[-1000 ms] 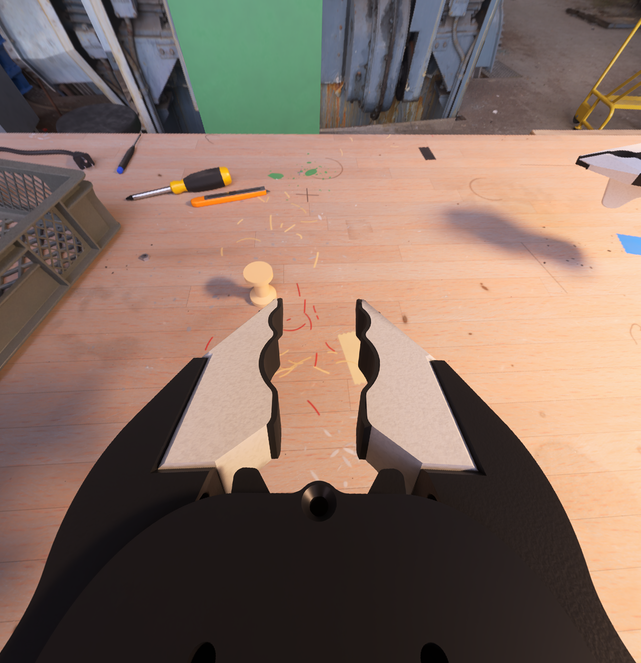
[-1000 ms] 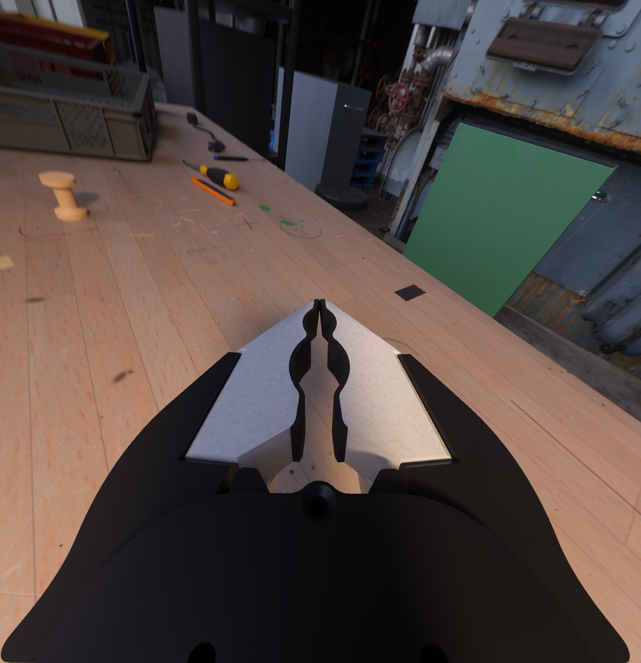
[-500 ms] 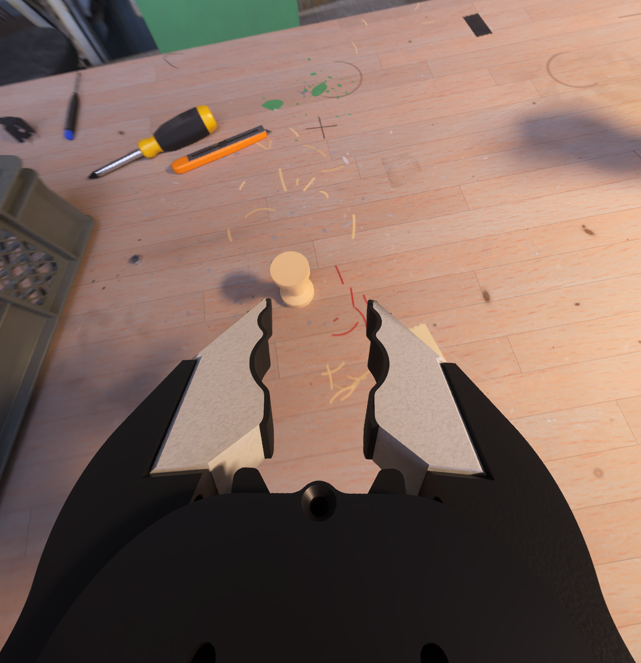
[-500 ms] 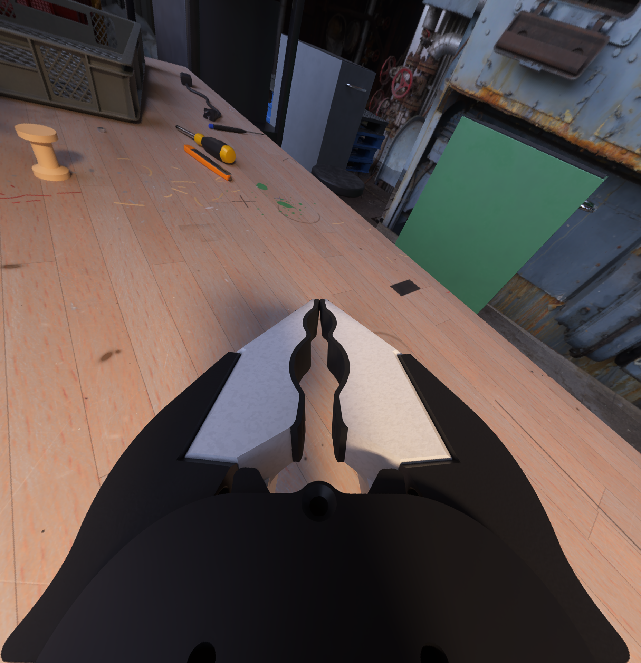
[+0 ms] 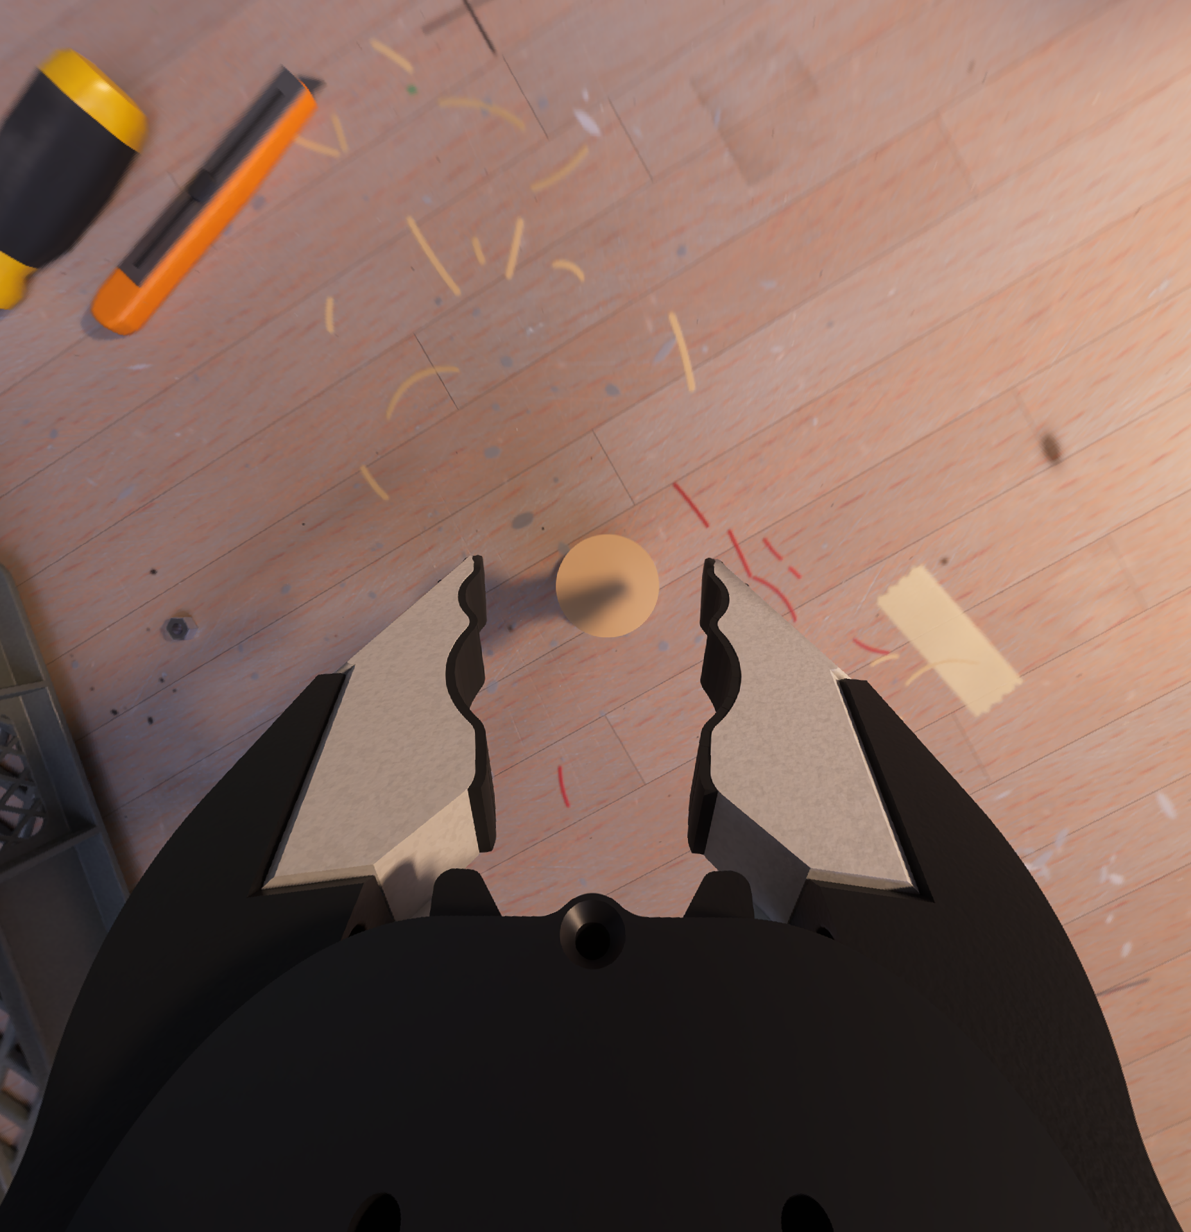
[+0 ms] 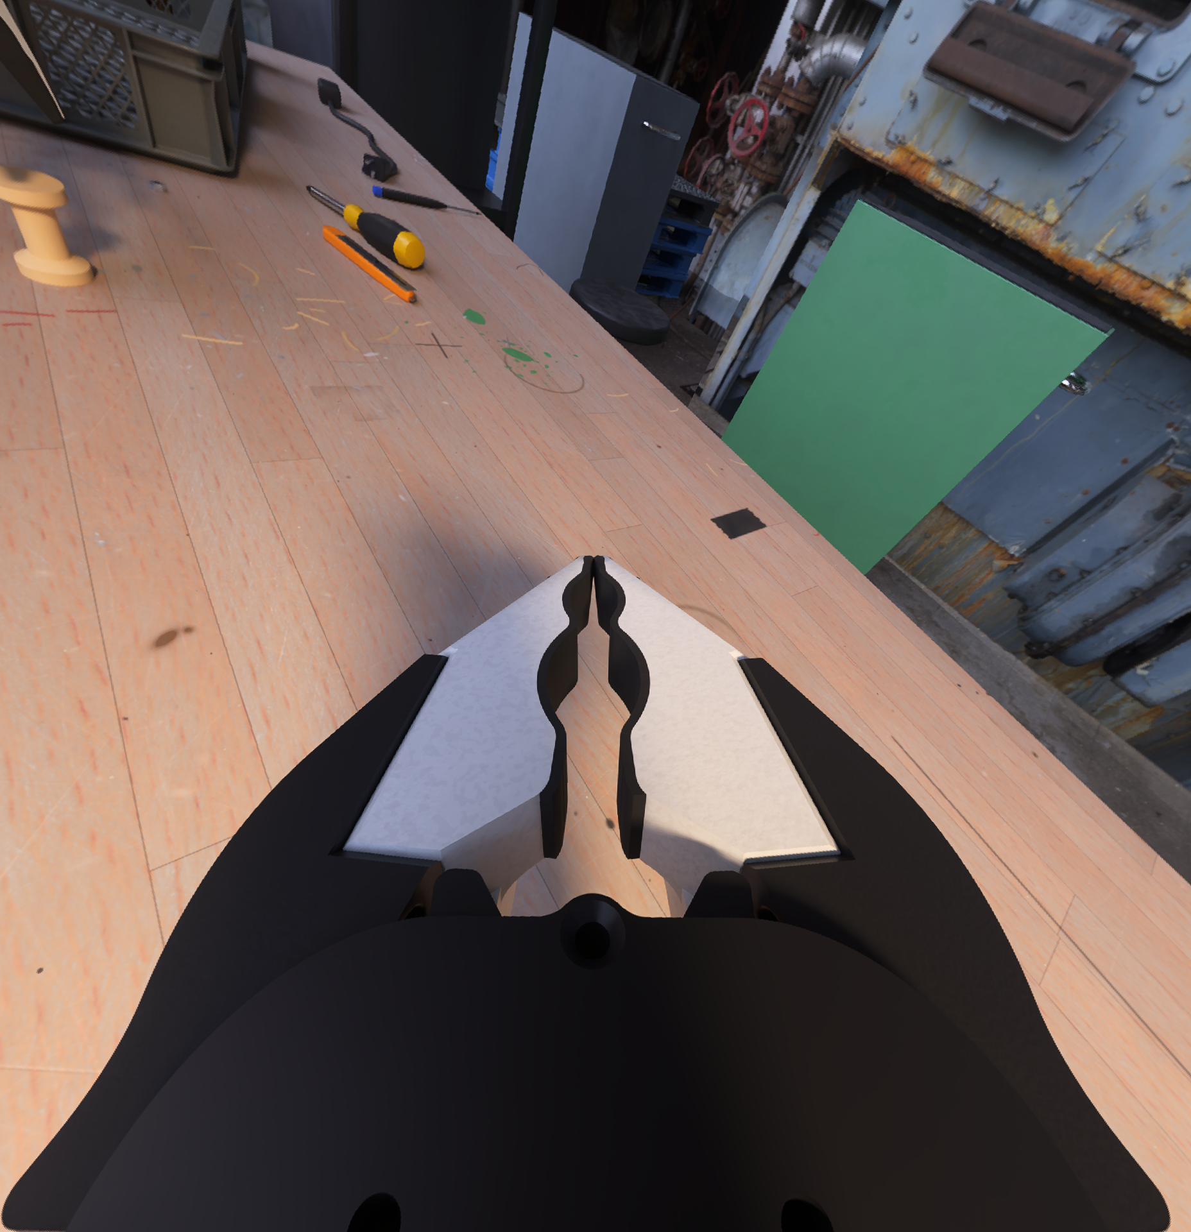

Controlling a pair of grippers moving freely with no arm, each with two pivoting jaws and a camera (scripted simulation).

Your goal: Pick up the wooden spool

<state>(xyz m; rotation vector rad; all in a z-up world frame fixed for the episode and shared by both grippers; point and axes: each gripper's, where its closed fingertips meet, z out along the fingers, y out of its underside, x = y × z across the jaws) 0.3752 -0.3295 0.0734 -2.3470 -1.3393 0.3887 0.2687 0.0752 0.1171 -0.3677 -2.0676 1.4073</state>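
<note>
The wooden spool [image 5: 607, 585] stands upright on the wooden bench. In the left wrist view I look almost straight down on its round top. My left gripper [image 5: 593, 567] is open and empty, above the spool, with the spool's top showing between the two fingertips. In the right wrist view the spool [image 6: 38, 227] stands far off at the upper left, upright. My right gripper [image 6: 593, 561] is shut and empty, low over the bench, well away from the spool.
A yellow and black screwdriver [image 5: 46, 180] and an orange utility knife [image 5: 206, 207] lie beyond the spool to the left. A grey crate [image 5: 19, 800] stands at the left edge. A strip of tape [image 5: 946, 647] lies to the right. The bench edge [image 6: 846, 567] runs past my right gripper.
My left gripper has moved forward and tipped down over the spool, and its jaws have opened wider. The spool now sits between the fingertips. The right gripper has shifted slightly.
</note>
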